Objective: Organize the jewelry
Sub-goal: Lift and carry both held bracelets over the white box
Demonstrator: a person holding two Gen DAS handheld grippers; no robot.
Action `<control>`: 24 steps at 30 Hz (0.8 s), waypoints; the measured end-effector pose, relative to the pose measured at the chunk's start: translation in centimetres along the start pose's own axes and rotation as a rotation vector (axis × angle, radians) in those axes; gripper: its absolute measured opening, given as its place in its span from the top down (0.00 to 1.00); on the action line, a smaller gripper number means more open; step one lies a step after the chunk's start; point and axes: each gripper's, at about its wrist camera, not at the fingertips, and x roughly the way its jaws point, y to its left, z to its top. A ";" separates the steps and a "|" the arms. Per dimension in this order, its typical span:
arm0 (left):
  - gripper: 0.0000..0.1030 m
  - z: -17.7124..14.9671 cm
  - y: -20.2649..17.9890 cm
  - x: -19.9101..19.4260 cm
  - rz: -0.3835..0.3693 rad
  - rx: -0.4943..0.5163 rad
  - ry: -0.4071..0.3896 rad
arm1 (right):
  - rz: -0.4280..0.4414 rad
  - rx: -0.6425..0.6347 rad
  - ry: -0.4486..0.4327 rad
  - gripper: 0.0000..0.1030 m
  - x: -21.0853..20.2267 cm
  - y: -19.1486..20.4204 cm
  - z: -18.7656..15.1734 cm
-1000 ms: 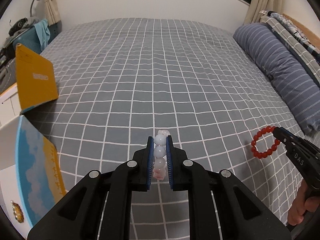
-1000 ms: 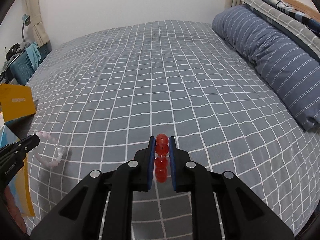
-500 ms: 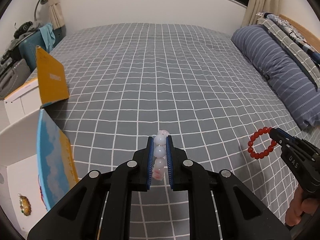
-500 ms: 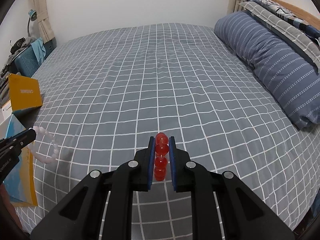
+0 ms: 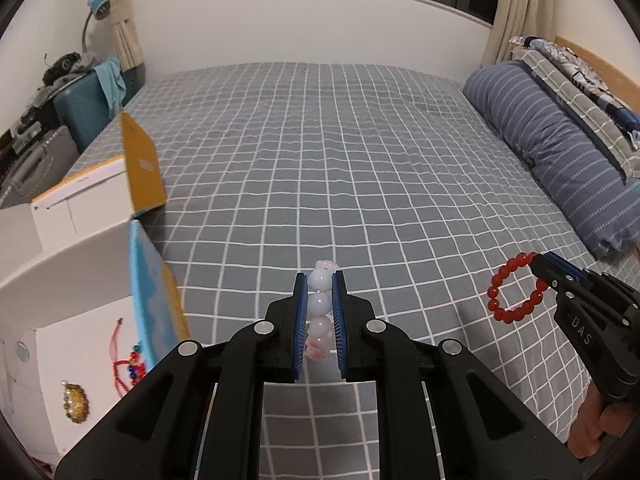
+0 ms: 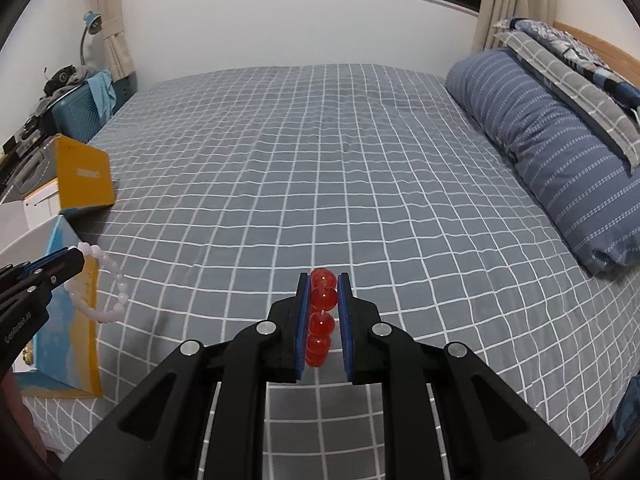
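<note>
The left claw (image 5: 320, 280) is clamped on a pale pink bead bracelet (image 5: 319, 312) above a grey checked bed (image 5: 320, 152). An open white box (image 5: 60, 320) holding jewelry sits left of it. The right claw (image 6: 323, 280), further right, is clamped on a red bead bracelet (image 6: 320, 316).

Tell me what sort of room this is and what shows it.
Most likely a bedroom. A bed with a grey checked cover fills the view, a striped blue pillow lies along its right side, and curtains hang by a dark window. A desk lamp stands at the far left.
</note>
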 end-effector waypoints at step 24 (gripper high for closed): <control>0.89 -1.9 10.9 -9.2 0.139 -0.130 -0.079 | 0.148 -0.156 -0.087 0.88 -6.3 14.1 0.2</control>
